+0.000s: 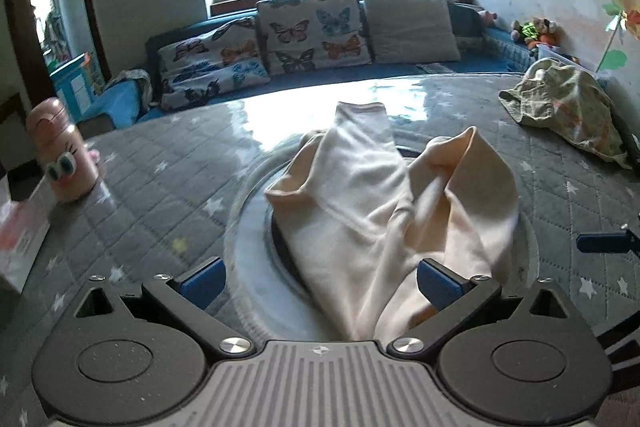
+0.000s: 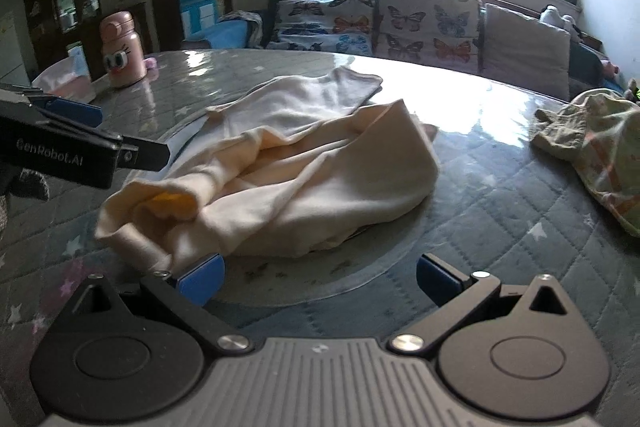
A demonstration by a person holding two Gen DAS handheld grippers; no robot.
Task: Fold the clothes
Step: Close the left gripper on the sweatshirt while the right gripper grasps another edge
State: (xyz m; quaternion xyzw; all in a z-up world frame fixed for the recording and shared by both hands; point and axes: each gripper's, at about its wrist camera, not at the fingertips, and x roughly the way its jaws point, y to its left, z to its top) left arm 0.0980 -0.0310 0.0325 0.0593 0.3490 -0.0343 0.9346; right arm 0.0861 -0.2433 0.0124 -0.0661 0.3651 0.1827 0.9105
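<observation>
A cream garment (image 1: 384,211) lies crumpled on the glass turntable at the middle of the table (image 1: 160,187). In the left wrist view its near end runs down between the fingers of my left gripper (image 1: 320,285), which stands open around it without pinching it. The right wrist view shows the same garment (image 2: 304,167) just ahead of my right gripper (image 2: 320,283), which is open, its left pad (image 2: 200,283) close to the bunched near end. My left gripper (image 2: 120,135) comes in from the left edge there.
A green floral garment (image 1: 568,107) (image 2: 600,147) lies heaped at the table's right. A pink bottle (image 1: 60,155) (image 2: 120,51) and a tissue box (image 1: 20,239) stand at the left edge. Behind the table runs a sofa with butterfly cushions (image 1: 312,31).
</observation>
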